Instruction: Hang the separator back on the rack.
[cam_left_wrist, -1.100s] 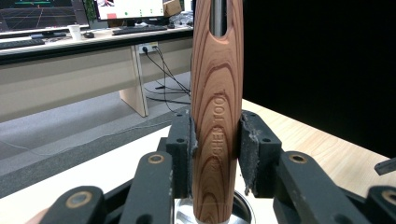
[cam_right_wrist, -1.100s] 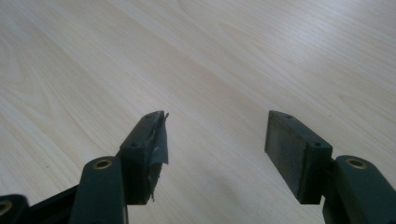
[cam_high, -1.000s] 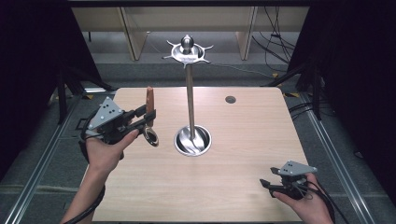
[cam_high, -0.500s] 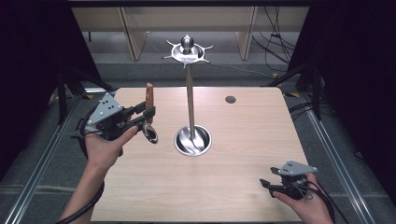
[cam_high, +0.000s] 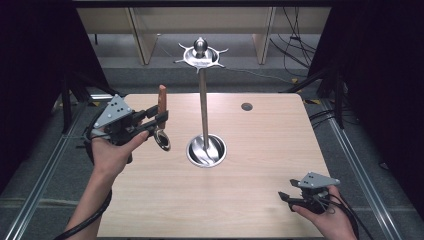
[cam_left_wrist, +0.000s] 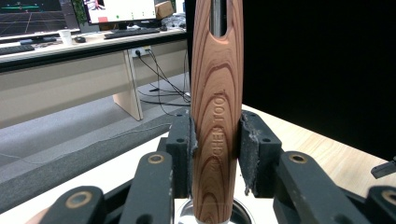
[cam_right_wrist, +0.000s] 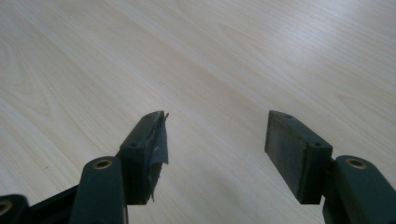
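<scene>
In the high view, a light wooden table (cam_high: 250, 200) is seen from above. At the left of the frame the left gripper (cam_high: 159, 121) is held up in a hand (cam_high: 112, 152), and a spoon (cam_high: 161, 122) with a reddish wooden handle is clamped between its jaws. The handle is stood upright, with the shiny metal bowl hanging below the jaws, above the table's left part. Just right of it, in the middle of the frame, a metal stand (cam_high: 203, 95) is set on the table: a round base, a tall thin pole and a hooked crown with a knob at the top. The spoon is kept apart from the stand. At the lower right the right gripper (cam_high: 285, 197) is held low over the table, near its front edge.

In the left gripper view, the wooden handle (cam_left_wrist: 216, 112) is pressed between the two padded jaws at the lower middle of the frame and is run straight up to the top edge. A slot is cut in its upper part.

In the right gripper view, the jaws are spread wide with nothing between them, and bare table wood (cam_right_wrist: 196, 51) is seen beyond them.
</scene>
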